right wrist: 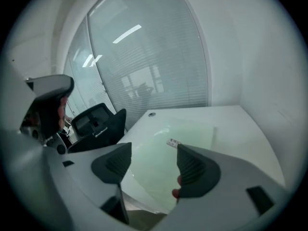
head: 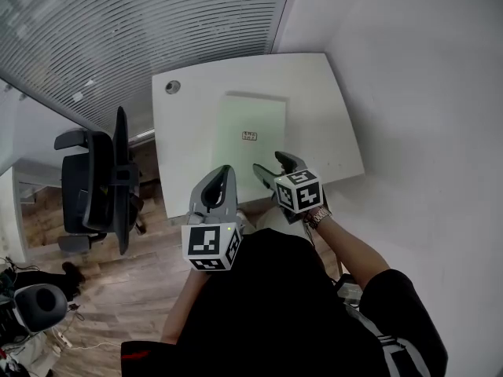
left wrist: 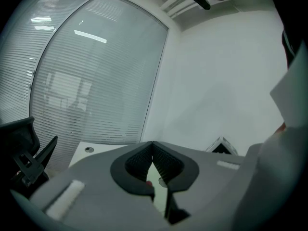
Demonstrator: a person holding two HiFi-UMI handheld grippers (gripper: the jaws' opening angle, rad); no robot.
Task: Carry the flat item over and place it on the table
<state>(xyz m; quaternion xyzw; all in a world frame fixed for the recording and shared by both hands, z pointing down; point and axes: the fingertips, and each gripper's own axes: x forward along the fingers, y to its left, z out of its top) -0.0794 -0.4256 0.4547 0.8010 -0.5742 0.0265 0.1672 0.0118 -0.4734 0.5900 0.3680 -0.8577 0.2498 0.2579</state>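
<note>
We found the flat item (head: 245, 120) lying, apparently flush, on the table (head: 326, 93), our right gripper (head: 271, 163) gaping and empty, our left gripper (head: 225, 171) pinched together on nothing, so placing looked done and withdrawal came next.

One table (head: 330, 100); one flat green sheet (head: 247, 116); one label (head: 249, 136); one grommet (head: 172, 87); one office chair (head: 98, 179); two grippers: left gripper (head: 223, 175), right gripper (head: 269, 163).
</note>
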